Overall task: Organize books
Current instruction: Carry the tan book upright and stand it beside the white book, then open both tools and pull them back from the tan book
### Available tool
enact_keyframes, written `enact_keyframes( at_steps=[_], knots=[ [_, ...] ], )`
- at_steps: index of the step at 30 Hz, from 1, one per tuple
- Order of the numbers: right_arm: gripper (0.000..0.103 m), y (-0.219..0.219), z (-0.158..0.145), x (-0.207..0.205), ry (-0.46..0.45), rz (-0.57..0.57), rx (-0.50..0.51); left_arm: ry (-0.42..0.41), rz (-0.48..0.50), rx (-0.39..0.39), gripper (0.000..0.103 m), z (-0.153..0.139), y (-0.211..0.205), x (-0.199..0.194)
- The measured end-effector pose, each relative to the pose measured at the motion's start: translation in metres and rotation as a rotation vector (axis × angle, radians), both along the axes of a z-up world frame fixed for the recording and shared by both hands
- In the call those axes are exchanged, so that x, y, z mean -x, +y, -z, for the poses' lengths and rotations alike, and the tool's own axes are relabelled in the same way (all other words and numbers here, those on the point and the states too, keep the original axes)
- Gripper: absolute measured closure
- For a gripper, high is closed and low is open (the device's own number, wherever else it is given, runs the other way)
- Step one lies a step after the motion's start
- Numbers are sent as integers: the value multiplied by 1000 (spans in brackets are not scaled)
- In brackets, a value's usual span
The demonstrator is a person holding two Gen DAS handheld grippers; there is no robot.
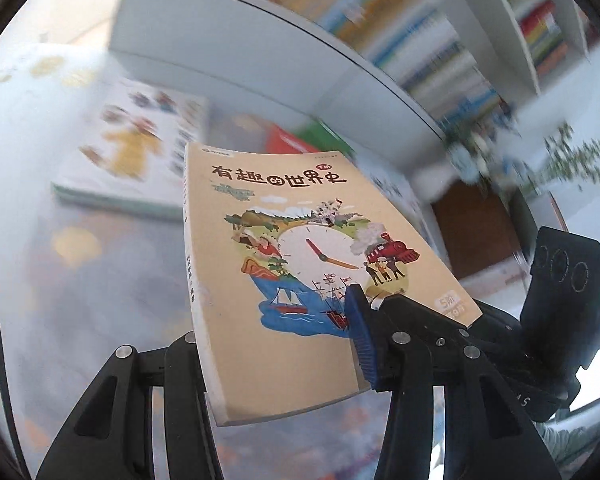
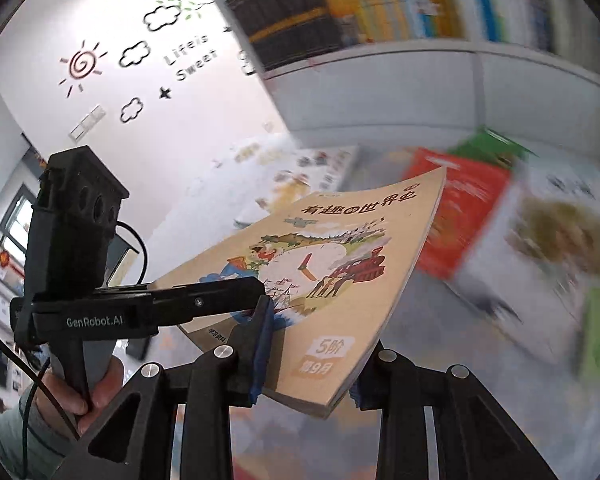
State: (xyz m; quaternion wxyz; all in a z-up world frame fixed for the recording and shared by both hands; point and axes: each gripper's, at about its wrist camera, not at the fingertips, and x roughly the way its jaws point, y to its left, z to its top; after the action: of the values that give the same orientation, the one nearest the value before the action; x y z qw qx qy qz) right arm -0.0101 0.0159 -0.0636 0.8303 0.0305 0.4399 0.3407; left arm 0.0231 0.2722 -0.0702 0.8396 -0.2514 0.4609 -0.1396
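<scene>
A tan paperback (image 1: 300,264) with a clock, a red train and ships on its cover is held in the air, tilted, by both grippers. My left gripper (image 1: 274,340) is shut on it: the blue pad (image 1: 360,340) presses on the cover and the other finger sits under the spine side. In the right wrist view the same tan paperback (image 2: 340,264) sits in my right gripper (image 2: 314,364), shut on its near edge by the label. My left gripper (image 2: 256,296), held by a hand (image 2: 96,392), clamps the book's left edge. The other gripper's camera housing (image 1: 568,276) shows at the right.
A white bookshelf (image 2: 400,92) packed with upright books stands close behind. Below lie a white picture book (image 1: 132,152), a red book (image 2: 460,208), a green book (image 2: 492,148) and another large pale book (image 2: 540,232). A decorated wall (image 2: 132,80) is on the left.
</scene>
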Motion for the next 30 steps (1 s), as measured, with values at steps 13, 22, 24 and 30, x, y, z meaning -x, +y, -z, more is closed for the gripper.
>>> enact_keyframes(
  at_steps=[13, 22, 24, 30],
  knots=[
    [72, 126, 51, -145, 171, 29, -91, 12, -63, -46, 59, 36, 104, -107],
    [71, 154, 78, -186, 205, 74, -76, 97, -82, 3, 56, 77, 130, -143],
    [71, 160, 88, -189, 214, 67, -53, 130, -88, -3, 54, 88, 132, -143],
    [63, 164, 112, -188, 272, 76, -47, 139, -103, -14, 36, 90, 135, -136]
  ],
)
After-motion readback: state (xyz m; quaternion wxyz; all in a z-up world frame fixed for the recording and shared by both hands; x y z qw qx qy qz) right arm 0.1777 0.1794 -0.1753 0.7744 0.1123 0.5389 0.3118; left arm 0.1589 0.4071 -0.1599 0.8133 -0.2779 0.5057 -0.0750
